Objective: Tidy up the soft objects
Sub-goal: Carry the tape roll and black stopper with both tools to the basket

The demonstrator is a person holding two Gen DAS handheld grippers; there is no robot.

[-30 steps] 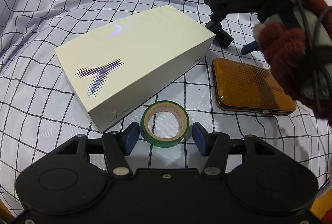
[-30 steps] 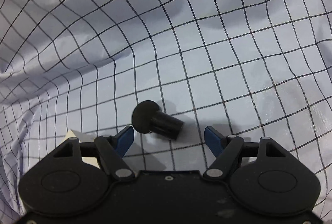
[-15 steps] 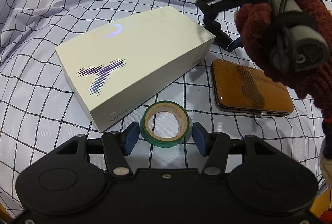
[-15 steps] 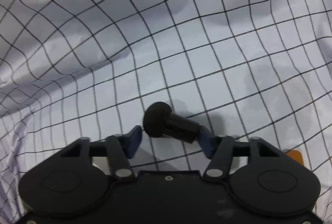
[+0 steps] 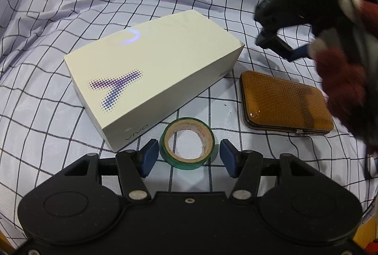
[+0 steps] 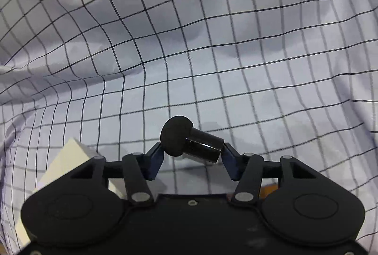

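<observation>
- A black knob (image 6: 189,144), with a matte rounded head on a glossy short stem, is lying tilted between the blue pads (image 6: 228,158) above the checked cloth (image 6: 212,54), head to the left, stem end to the right.
- A green tape roll (image 5: 187,147) with a tan core is lying flat on the cloth, just beside the box (image 5: 151,80).
- An amber case (image 5: 283,105) with a netted top and dark rim is lying flat and shut, near the box's right corner.
- The white box, printed with a dotted purple Y, is lying flat on the cloth.
</observation>
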